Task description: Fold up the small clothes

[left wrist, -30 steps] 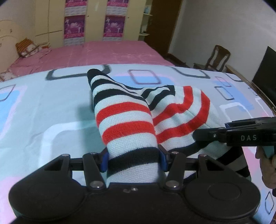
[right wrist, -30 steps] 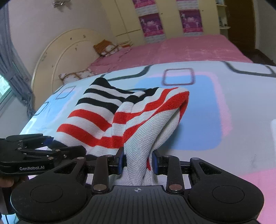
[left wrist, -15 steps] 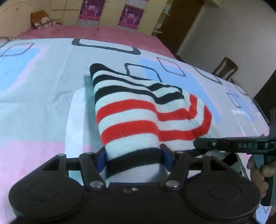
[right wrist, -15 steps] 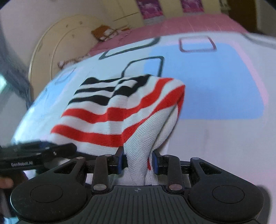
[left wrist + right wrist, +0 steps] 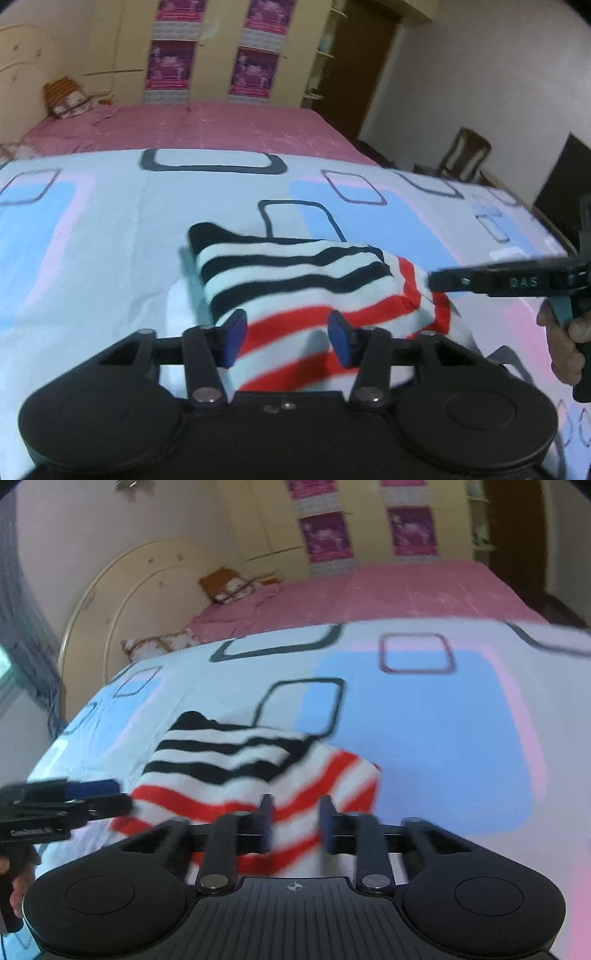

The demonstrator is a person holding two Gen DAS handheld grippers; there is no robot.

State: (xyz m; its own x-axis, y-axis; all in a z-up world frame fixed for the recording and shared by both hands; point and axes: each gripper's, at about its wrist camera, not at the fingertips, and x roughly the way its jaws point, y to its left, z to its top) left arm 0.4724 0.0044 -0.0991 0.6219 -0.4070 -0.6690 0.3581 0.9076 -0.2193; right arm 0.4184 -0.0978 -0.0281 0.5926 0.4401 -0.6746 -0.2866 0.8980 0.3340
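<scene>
A small knit garment (image 5: 295, 269) with black, white and red stripes lies folded on the patterned bedsheet (image 5: 110, 240). My left gripper (image 5: 287, 338) hovers over its near edge. Its jaws are closing, and the blue pads stand apart with the cloth lying flat beneath them, not pinched. In the right wrist view the garment (image 5: 229, 760) is blurred. My right gripper (image 5: 296, 821) sits over its near right part, jaws closing, with the stripes running unbroken under the gap. Each gripper shows from the side in the other's view: the right gripper (image 5: 439, 282) and the left gripper (image 5: 118, 795).
A pink bed (image 5: 221, 125) with an orange patterned pillow (image 5: 225, 583) and a curved cream headboard (image 5: 122, 602) lies beyond the sheet. A wooden chair (image 5: 465, 155) and a dark screen (image 5: 561, 195) stand at the right. Bare sheet surrounds the garment.
The garment hung bunched from both sets of jaws. It now lies flat on the sheet, no longer gathered between the pads. Both grippers have shifted across the bed.
</scene>
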